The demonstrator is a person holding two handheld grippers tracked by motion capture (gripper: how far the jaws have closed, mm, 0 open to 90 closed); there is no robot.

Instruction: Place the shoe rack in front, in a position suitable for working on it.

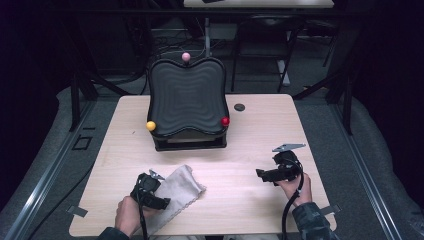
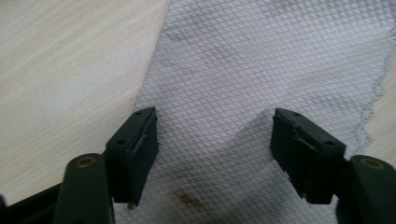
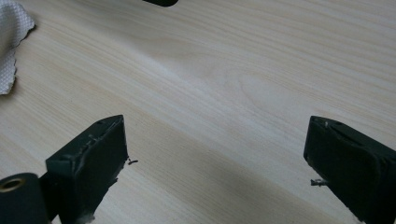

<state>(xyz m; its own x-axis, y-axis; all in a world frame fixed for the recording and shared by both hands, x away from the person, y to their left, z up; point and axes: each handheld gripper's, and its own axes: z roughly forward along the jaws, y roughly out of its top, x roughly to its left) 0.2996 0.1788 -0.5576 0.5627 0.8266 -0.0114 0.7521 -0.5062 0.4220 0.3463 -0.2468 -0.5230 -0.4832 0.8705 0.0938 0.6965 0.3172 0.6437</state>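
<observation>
Light from overhead is brightening the bench (image 1: 240,150) while the room around it is sitting in deep darkness. Close up, the tongs (image 2: 215,154) are casting soft shadows and looking slightly blurred.

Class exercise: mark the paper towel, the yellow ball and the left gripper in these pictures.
paper towel (image 2: 261,65): left gripper view, its embossed middle.
yellow ball (image 1: 151,126): high view, its centre.
left gripper (image 2: 215,154): left gripper view, midway between its open fingertips.

A black wavy tray (image 1: 187,97) with yellow (image 1: 151,125), red (image 1: 225,121) and pink balls (image 1: 186,57) stands on the table (image 1: 260,135).
</observation>
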